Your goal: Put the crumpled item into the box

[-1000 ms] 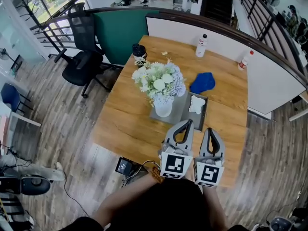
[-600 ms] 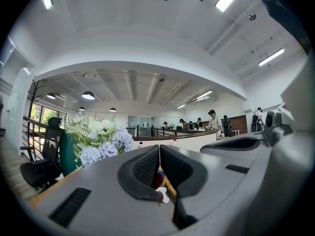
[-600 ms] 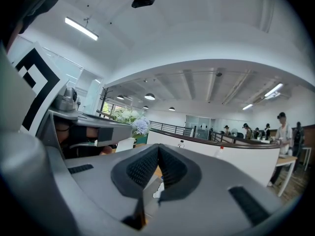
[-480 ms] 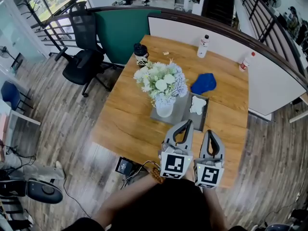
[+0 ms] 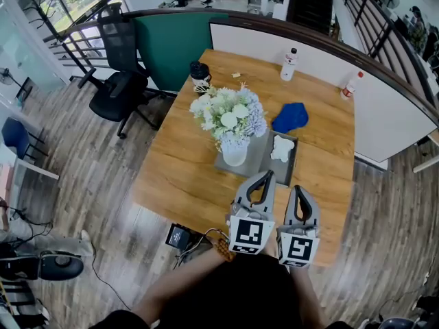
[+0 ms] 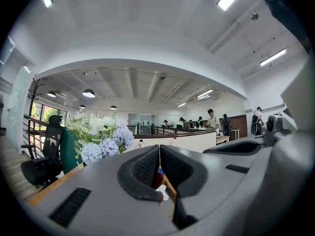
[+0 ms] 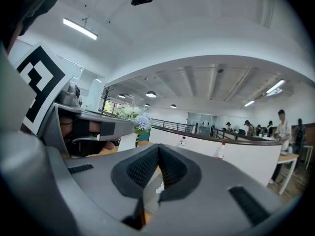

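A white crumpled item (image 5: 282,149) lies in the shallow grey box (image 5: 259,157) on the wooden table (image 5: 185,173), next to a white vase of flowers (image 5: 232,125). A crumpled blue cloth (image 5: 290,117) lies on the table just beyond the box. My left gripper (image 5: 267,174) (image 6: 159,149) and right gripper (image 5: 301,188) (image 7: 158,149) hover side by side over the table's near edge, pointing level toward the box. Both are shut with nothing between their jaws. In the right gripper view a bit of the white item (image 7: 160,188) shows below the closed jaws.
Two bottles (image 5: 289,64) (image 5: 350,86) stand along the table's far edge, backed by a curved partition wall (image 5: 322,46). A black cup (image 5: 199,76) stands at the far left corner. An office chair (image 5: 120,81) is left of the table, and cables and a small device (image 5: 178,237) lie on the floor.
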